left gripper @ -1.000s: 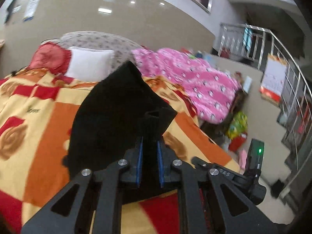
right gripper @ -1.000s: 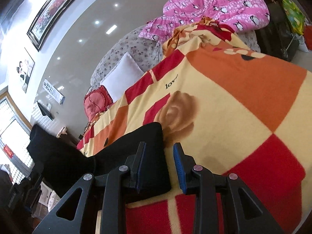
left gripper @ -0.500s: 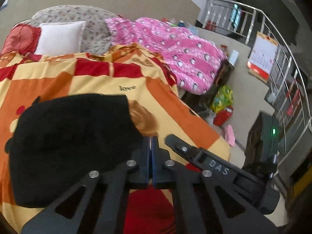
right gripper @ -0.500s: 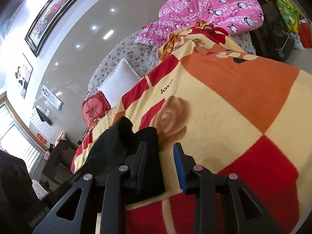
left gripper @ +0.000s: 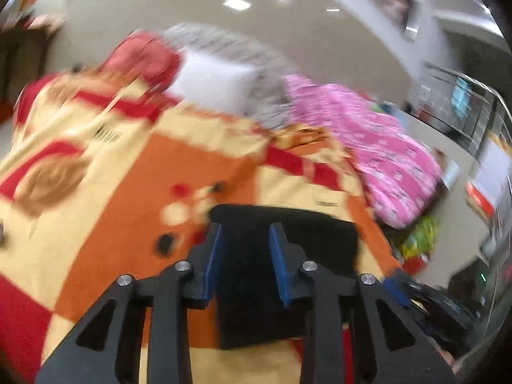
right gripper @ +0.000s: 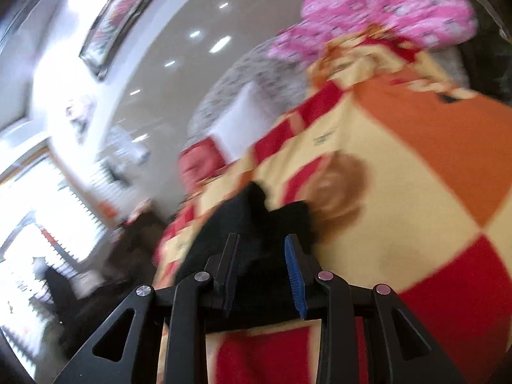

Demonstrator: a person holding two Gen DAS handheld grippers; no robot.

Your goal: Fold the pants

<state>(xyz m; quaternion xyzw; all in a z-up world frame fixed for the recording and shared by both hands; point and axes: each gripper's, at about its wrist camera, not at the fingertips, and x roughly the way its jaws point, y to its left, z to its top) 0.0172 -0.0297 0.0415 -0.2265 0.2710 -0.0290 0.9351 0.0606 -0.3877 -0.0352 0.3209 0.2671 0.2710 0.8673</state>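
The black pants [left gripper: 320,233] lie as a folded bundle on the orange, yellow and red blanket [left gripper: 192,166]. My left gripper [left gripper: 245,228] hovers low over their near edge. Its jaws are opening, the dark cloth shows in the gap, and the blue pads do not press on it. In the right wrist view the pants [right gripper: 243,211] rise in a small hump just ahead of my right gripper [right gripper: 262,238]. Its jaws are also opening, with black cloth beneath and between them but not pinched. Both views are motion-blurred.
A white pillow [left gripper: 214,83], a red cushion [left gripper: 144,57] and a grey patterned headboard stand at the far end of the bed. A pink quilt [left gripper: 377,147] is heaped at the right. Past the right edge are the floor, bags and a railing.
The left gripper laid down the raised pants fold, swung across the bed and parted its jaws. The right gripper now sits over the black cloth, its jaws slightly wider.
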